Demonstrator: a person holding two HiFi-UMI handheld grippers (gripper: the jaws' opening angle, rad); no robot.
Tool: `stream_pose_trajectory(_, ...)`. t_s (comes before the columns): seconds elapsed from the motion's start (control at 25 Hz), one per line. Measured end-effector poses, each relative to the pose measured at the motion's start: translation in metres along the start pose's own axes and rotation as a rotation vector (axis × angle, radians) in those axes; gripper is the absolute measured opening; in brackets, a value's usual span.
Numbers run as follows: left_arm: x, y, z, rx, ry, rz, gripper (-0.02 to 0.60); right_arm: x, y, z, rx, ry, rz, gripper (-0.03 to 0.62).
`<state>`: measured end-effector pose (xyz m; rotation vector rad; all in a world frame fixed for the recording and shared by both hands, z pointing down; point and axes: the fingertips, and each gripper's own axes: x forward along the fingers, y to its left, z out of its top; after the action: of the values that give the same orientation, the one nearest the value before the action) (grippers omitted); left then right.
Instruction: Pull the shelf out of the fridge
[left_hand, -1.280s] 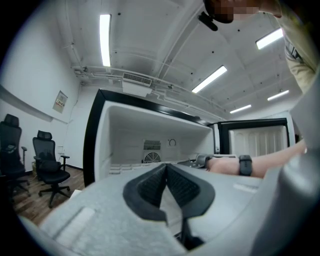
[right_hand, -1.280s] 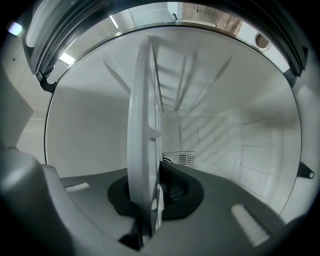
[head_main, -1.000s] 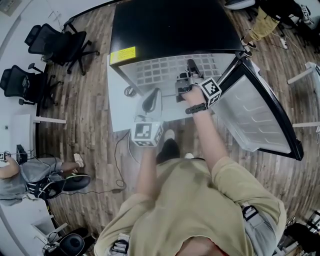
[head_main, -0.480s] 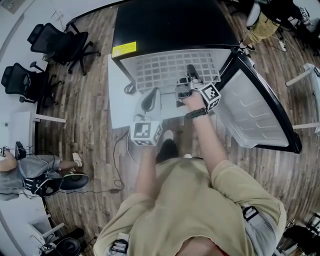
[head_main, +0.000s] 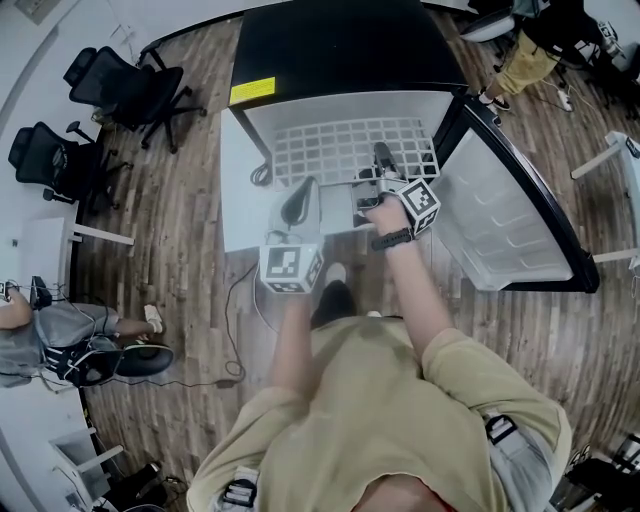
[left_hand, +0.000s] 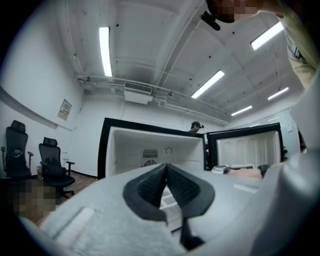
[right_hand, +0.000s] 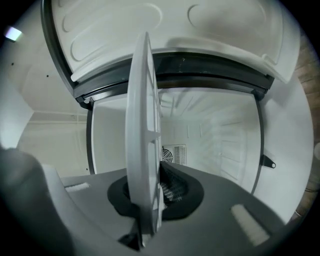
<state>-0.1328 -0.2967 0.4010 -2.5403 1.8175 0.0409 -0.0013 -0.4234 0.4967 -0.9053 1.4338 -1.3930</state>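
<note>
The right gripper (head_main: 384, 162) was clamped on the front edge of the white shelf (head_main: 335, 148), which projected partway from the open fridge (head_main: 340, 50); the left gripper (head_main: 302, 192) was closed, empty, just beside it.

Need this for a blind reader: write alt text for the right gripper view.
The right gripper is shut on the edge of a white grid shelf, seen edge-on. Behind it is the white interior of the open fridge, with a vent on its back wall.
</note>
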Motion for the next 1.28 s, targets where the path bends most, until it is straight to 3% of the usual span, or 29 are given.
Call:
stream_pose_trajectory(0.24,-0.033,-0.017,-0.012,0.011,-0.022,-0.001,0.002,-0.055,-0.014,-0.007,-0.019,0.019,0.016,0.028)
stream_pose_trajectory(0.32,-0.037,-0.020,-0.012,0.013,-0.026,0.000,0.002,-0.068,-0.015,-0.010,-0.079,0.052,0.025,0.028)
stream_pose_trajectory(0.64,-0.053,-0.033,-0.018,0.001,-0.028,0.009,0.002,-0.118,-0.011,-0.019,-0.455,0.188,0.061,0.028)
stream_pose_trajectory(0.84,-0.065,-0.043,-0.024,-0.010,-0.021,0.014,0.002,-0.148,0.005,-0.019,-0.845,0.261,0.073,0.028)
stream_pose_trajectory(1.16,-0.074,-0.059,-0.040,-0.006,0.007,0.012,0.002,-0.178,0.045,-0.017,-1.328,0.267,0.091,0.028)
stream_pose_trajectory(1.28,-0.076,-0.062,-0.046,0.015,0.041,0.033,0.002,-0.188,0.058,-0.018,-1.461,0.257,0.089,0.028)
